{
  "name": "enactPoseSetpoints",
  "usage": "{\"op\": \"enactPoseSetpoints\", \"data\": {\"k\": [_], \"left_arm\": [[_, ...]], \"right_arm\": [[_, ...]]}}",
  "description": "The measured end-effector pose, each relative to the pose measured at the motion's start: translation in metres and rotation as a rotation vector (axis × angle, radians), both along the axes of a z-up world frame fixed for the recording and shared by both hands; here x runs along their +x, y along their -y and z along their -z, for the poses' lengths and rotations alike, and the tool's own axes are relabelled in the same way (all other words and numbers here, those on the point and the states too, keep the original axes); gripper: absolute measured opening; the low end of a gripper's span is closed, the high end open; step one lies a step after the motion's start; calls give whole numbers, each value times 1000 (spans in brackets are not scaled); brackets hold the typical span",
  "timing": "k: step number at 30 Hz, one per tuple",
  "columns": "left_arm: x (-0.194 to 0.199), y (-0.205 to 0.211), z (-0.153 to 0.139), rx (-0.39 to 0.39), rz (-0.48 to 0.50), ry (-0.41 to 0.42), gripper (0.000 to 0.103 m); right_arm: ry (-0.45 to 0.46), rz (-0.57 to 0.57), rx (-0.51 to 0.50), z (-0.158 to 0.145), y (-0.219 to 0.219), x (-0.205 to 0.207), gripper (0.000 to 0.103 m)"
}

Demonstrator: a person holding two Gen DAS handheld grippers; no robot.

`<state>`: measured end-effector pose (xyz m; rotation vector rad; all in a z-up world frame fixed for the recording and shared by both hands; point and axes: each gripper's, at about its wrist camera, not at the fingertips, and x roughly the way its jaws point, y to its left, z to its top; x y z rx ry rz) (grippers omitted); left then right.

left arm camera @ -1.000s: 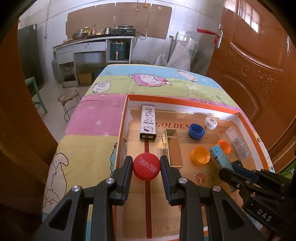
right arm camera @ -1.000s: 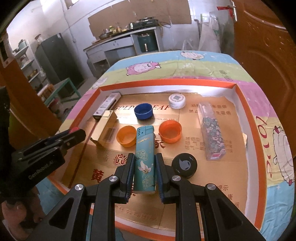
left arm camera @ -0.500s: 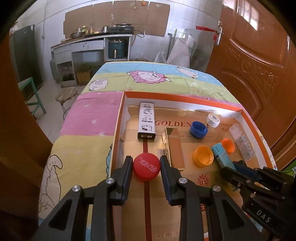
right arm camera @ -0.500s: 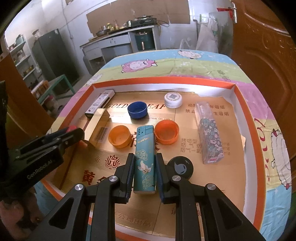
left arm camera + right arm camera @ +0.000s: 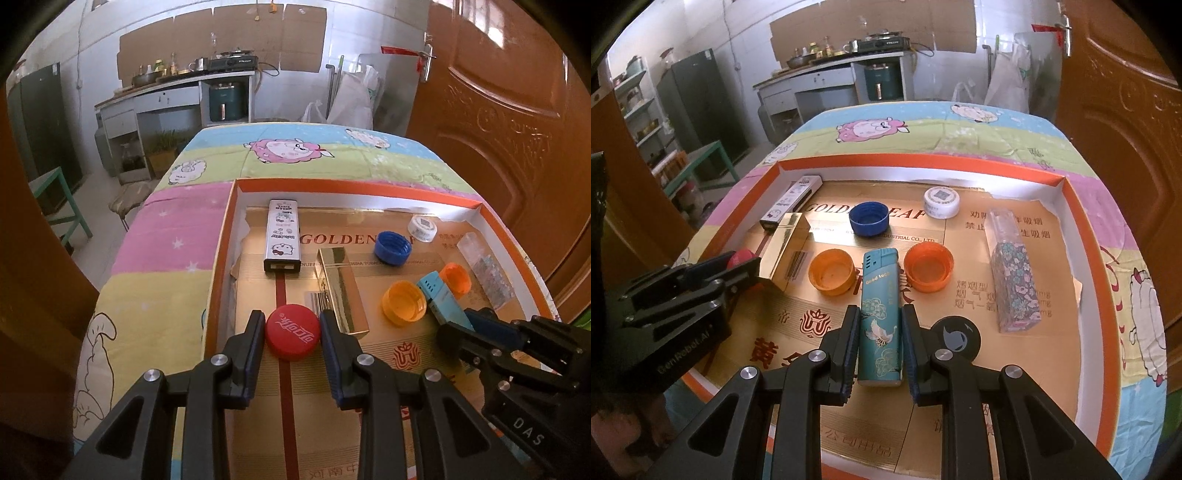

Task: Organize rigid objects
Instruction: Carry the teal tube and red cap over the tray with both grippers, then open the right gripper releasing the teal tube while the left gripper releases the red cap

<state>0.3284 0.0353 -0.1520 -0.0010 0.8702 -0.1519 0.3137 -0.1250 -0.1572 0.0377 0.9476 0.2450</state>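
Tray (image 5: 1071,206) is used as landmark — inside it, a red bottle cap (image 5: 293,332) is clamped by the left claw (image 5: 291,334), a teal lighter (image 5: 880,317) by the right claw (image 5: 880,345).

Red cap (image 5: 293,332) w/ white script, teal lighter (image 5: 880,321) w/ crane print, orange-rimmed tray (image 5: 1115,258), floral box (image 5: 1015,288)

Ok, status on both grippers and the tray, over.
Left gripper shut on red cap. Right gripper shut on teal lighter. Both over the orange tray. Black cap close beside right fingers.
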Motion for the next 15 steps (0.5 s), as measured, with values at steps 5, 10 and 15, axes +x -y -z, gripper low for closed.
{"op": "enactPoseSetpoints", "data": {"k": [5, 10, 15], "left_arm": [[0, -1, 0, -2, 2, 2, 31], [0, -1, 0, -15, 6, 1, 31], [0, -1, 0, -16, 11, 3, 31]], "right_arm": [[0, 2, 5, 0, 0, 0, 23], [2, 4, 12, -1, 1, 0, 24], [4, -3, 12, -2, 2, 0, 26]]}}
